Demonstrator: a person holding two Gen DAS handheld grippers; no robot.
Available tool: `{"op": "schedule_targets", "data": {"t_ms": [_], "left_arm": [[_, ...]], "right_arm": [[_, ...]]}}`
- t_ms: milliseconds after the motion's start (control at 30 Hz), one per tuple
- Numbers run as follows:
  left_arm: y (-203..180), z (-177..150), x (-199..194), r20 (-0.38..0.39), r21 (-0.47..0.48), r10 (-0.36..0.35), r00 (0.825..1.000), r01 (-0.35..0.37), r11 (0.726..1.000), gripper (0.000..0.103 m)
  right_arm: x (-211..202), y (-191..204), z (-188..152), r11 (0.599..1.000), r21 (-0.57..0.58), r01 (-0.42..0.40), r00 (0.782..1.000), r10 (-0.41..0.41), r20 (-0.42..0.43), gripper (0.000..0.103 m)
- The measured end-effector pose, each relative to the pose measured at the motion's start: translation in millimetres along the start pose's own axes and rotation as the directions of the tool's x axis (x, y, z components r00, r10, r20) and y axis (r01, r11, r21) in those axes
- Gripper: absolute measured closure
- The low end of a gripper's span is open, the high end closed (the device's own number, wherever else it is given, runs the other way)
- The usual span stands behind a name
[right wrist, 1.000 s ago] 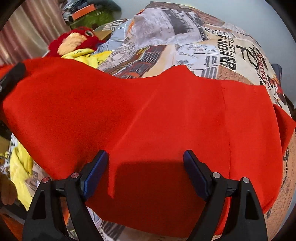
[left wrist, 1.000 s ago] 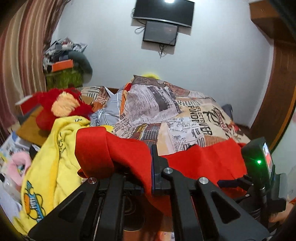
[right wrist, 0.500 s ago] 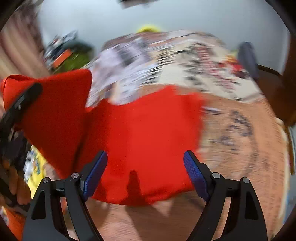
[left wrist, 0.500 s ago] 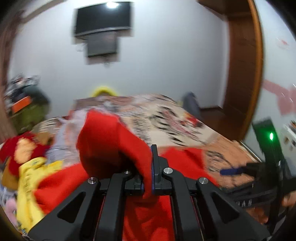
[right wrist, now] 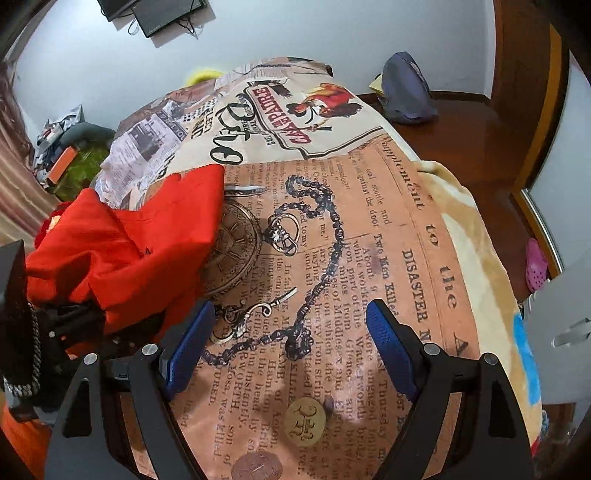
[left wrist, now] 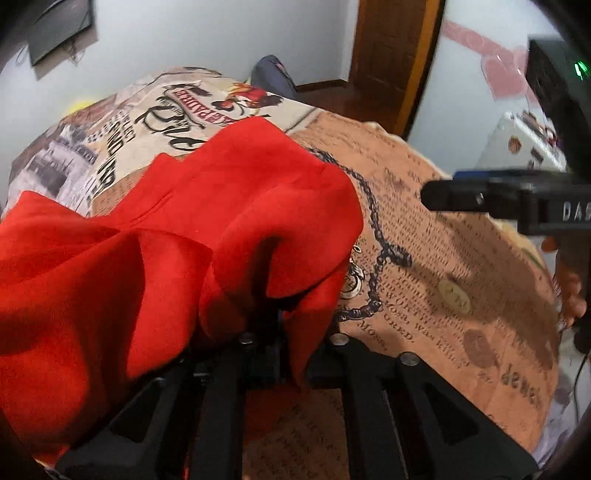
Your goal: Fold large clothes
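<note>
Red garment (left wrist: 155, 240), large, bunched in loose folds on the left part of the bed (left wrist: 461, 258), one fold draped straight over the left gripper (left wrist: 280, 328) and hanging down between its arms. Bed is covered with a newspaper-print blanket (right wrist: 369, 258) (tan panel with printed pocket watch, chain, keys, coins; cream panel with a rooster logo further back). In the right wrist view the same red garment (right wrist: 140, 251) sits at the left edge of the blanket, covering part of the printed watch.

Left gripper: jaws nearly together and just opening, red cloth between them; fingertips hidden by the cloth, so can't see if the pads still press on it. Right gripper (right wrist: 291, 354): jaws wide apart, 2 blue pads (right wrist: 388, 350) visible, nothing between them, hovering over bare blanket beside the garment, not touching it. Right gripper (left wrist: 480, 199) also shows in the left wrist view, at right, over the tan panel, well clear of the red cloth; fingers of the person's hand (left wrist: 570, 284) visible below it.

Background: wooden door (left wrist: 391, 55) at far right, dark wall-mounted screen (right wrist: 162, 11) top left, dark blue bag (right wrist: 406, 92) on the floor past the bed, cluttered pile (right wrist: 62, 147) at far left, pink clog (right wrist: 535, 266) on the floor right.
</note>
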State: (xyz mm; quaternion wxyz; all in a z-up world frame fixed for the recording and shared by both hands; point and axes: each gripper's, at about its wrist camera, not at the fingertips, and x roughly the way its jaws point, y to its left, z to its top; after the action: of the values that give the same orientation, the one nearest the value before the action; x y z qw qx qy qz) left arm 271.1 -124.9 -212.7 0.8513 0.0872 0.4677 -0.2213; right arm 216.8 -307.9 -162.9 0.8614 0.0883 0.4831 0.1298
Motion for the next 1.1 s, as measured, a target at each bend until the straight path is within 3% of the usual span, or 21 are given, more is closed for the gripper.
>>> {"op": "schedule_targets", "data": {"t_ms": [67, 133, 200, 300, 467, 600, 700, 900, 1100], "left_arm": [[2, 1, -12, -0.002, -0.016, -0.03, 1.0, 0.03, 0.999, 0.077], [-2, -2, -27, 0.017, -0.011, -0.042, 0.999, 0.042, 0.999, 0.056], [-4, -5, -53, 0.076, 0.001, -0.006, 0.997, 0.006, 1.0, 0.043], [3, -12, -90, 0.148, -0.022, 0.033, 0.988, -0.03, 0.999, 0.04], [45, -28, -139, 0.217, -0.139, 0.137, 0.967, -0.108, 0.984, 0.034], [89, -55, -160, 0.204, -0.247, 0.255, 0.945, -0.202, 0.948, 0.032], [124, -83, -163, 0.134, -0.325, 0.341, 0.931, -0.284, 0.902, 0.032], [163, -130, -157, 0.059, -0.415, 0.359, 0.931, -0.304, 0.857, 0.032], [175, -152, -147, 0.037, -0.464, 0.324, 0.945, -0.271, 0.843, 0.032]], "right_arm": [[-6, -5, 1, 1.0, 0.003, -0.01, 1.0, 0.01, 0.01, 0.021], [-13, 1, 3, 1.0, 0.002, -0.023, 0.999, 0.023, 0.025, 0.021], [-18, 8, 4, 0.999, -0.006, -0.037, 0.998, 0.037, 0.042, 0.021], [-27, 26, 4, 0.998, -0.04, -0.055, 0.997, 0.058, 0.06, 0.021], [-37, 68, 0, 0.989, -0.124, -0.083, 0.993, 0.093, 0.071, 0.021], [-41, 109, -5, 0.972, -0.205, -0.117, 0.989, 0.133, 0.067, 0.021], [-39, 144, -10, 0.951, -0.273, -0.146, 0.985, 0.165, 0.051, 0.02], [-18, 211, -21, 0.896, -0.407, -0.179, 0.981, 0.194, -0.003, 0.019], [26, 254, -27, 0.865, -0.469, -0.176, 0.984, 0.157, -0.08, 0.019]]}}
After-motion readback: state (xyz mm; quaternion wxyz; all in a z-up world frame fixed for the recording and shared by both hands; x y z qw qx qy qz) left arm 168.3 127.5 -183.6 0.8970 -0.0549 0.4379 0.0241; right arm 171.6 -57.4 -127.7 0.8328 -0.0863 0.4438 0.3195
